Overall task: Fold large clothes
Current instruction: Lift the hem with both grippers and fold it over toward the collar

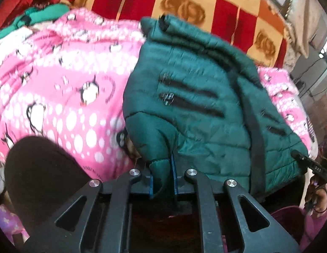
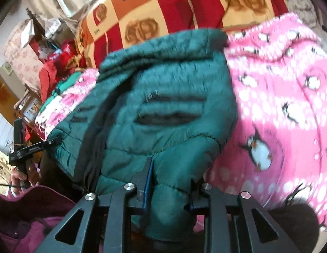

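A dark green quilted puffer jacket [image 1: 197, 97] lies on a pink penguin-print blanket [image 1: 57, 84], with black zip pockets facing up. My left gripper [image 1: 162, 175] is shut on a fold of the jacket's near edge. In the right wrist view the same jacket [image 2: 163, 109] fills the middle, and my right gripper [image 2: 169, 187] is shut on a thick bunch of its hem. The other gripper [image 2: 30, 147] shows at the left edge there, and the right one shows at the far right of the left wrist view [image 1: 311, 164].
The pink blanket [image 2: 279, 105] covers a bed with a red, orange and cream rose-print cover [image 1: 184, 6]. Green and red clothes [image 1: 43, 14] lie piled at the far left. A black garment [image 1: 41, 179] sits near left. Cluttered furniture [image 2: 36, 42] stands beside the bed.
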`<state>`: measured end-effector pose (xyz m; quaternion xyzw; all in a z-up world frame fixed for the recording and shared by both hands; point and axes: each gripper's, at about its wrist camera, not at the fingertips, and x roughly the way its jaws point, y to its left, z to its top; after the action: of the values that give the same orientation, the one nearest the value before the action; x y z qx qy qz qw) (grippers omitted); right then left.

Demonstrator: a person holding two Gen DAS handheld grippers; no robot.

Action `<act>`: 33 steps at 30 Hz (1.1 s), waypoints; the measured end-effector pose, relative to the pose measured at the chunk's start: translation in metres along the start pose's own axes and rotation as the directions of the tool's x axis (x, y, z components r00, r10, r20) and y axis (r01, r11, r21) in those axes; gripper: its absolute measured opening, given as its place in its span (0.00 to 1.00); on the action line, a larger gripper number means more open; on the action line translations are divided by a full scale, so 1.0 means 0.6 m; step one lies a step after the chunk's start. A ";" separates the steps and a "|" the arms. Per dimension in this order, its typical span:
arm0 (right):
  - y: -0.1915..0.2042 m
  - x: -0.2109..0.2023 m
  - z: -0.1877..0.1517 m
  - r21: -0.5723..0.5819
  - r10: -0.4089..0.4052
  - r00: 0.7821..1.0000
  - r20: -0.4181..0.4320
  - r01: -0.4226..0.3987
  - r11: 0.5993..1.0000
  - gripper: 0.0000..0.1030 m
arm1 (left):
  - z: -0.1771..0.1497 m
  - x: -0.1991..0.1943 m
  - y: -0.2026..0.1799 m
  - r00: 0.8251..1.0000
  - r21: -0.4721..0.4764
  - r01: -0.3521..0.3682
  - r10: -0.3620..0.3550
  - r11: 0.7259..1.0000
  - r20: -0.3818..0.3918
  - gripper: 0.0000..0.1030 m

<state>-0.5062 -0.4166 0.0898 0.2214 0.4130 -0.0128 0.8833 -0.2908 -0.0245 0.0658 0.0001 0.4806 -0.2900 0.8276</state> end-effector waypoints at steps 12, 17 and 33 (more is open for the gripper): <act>0.005 -0.033 0.076 -0.001 -0.019 0.992 0.121 0.019 1.000 0.24 | 0.082 -0.058 -0.010 0.986 -0.048 0.044 -0.036 0.998 0.160 0.11; 0.001 -0.033 0.103 0.012 -0.031 0.988 0.154 0.030 0.999 0.24 | 0.110 -0.062 -0.014 0.977 -0.057 0.041 -0.028 0.998 0.211 0.11; -0.021 -0.023 0.177 0.053 -0.062 0.964 0.258 0.050 0.997 0.24 | 0.200 -0.050 -0.025 0.955 -0.101 0.055 -0.023 0.993 0.296 0.11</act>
<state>-0.4411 -0.4727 0.1547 0.2264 0.2994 -0.0762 0.9238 -0.2136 -0.0559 0.1586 -0.0973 0.3670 -0.2766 0.8828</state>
